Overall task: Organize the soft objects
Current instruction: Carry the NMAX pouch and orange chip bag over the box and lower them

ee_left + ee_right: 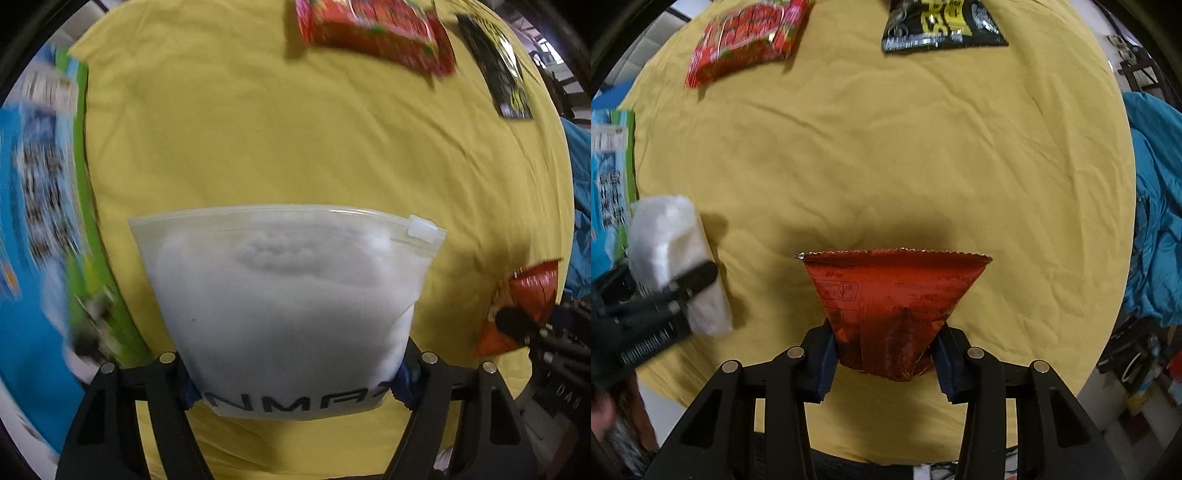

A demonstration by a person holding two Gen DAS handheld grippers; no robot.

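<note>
Left gripper (291, 391) grasps white zip pouch (284, 295); right gripper (886, 363) grasps red packet (886, 306); snack bags (746, 40) lie beyond.

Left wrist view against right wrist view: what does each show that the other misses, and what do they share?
Only the left wrist view shows the zip slider and lettering on the white zip bag, squeezed by the left gripper.

Only the right wrist view shows the printed back of the red snack pouch, squeezed by the right gripper.

Both show the yellow cloth, the red packet, the black-and-yellow packet, the blue-green package, and both bags.
</note>
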